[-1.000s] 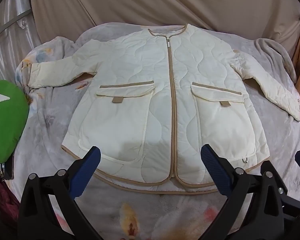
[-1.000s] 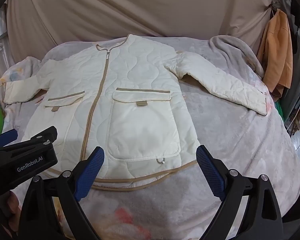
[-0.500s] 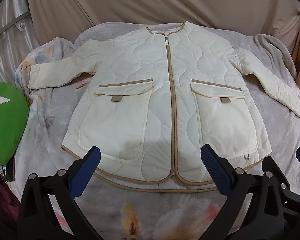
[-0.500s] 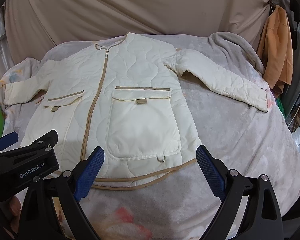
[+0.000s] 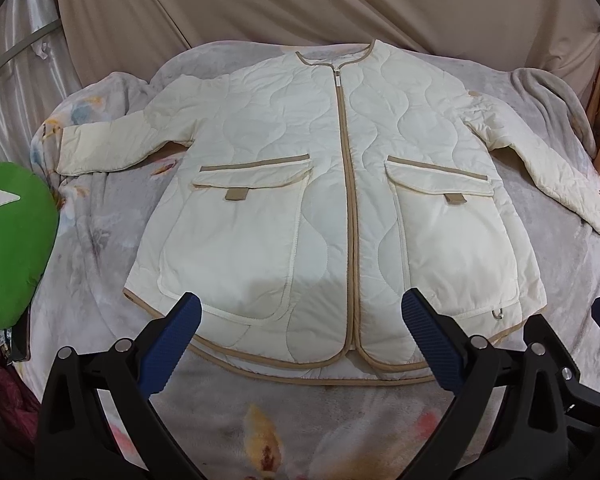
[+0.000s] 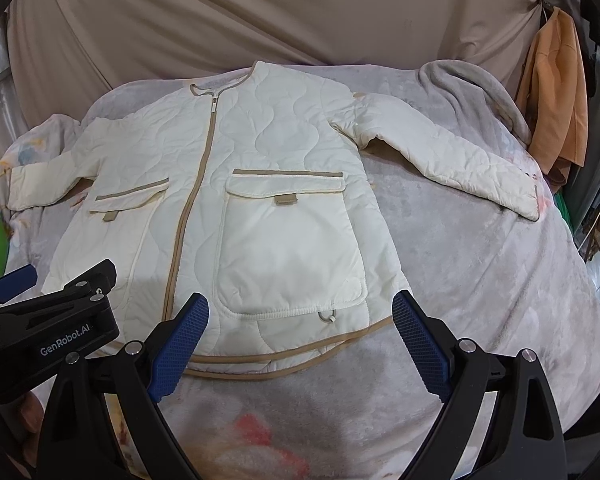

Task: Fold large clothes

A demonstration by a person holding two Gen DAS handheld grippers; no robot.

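A cream quilted jacket (image 5: 340,184) with tan trim lies flat and zipped on a grey floral blanket (image 5: 80,248), both sleeves spread out; it also shows in the right wrist view (image 6: 260,200). My left gripper (image 5: 300,340) is open and empty, hovering just short of the jacket's hem. My right gripper (image 6: 300,340) is open and empty, over the hem below the right pocket (image 6: 290,248). The left gripper's body also shows at the left of the right wrist view (image 6: 52,328).
A green cushion (image 5: 12,240) lies at the blanket's left edge. An orange garment (image 6: 556,108) hangs at the right. A beige curtain (image 5: 300,4) backs the bed. The bed drops off at the right, by clutter (image 6: 596,224).
Both grippers have drawn back and up slightly, so the jacket sits a little higher in both views. The jacket itself has not moved.
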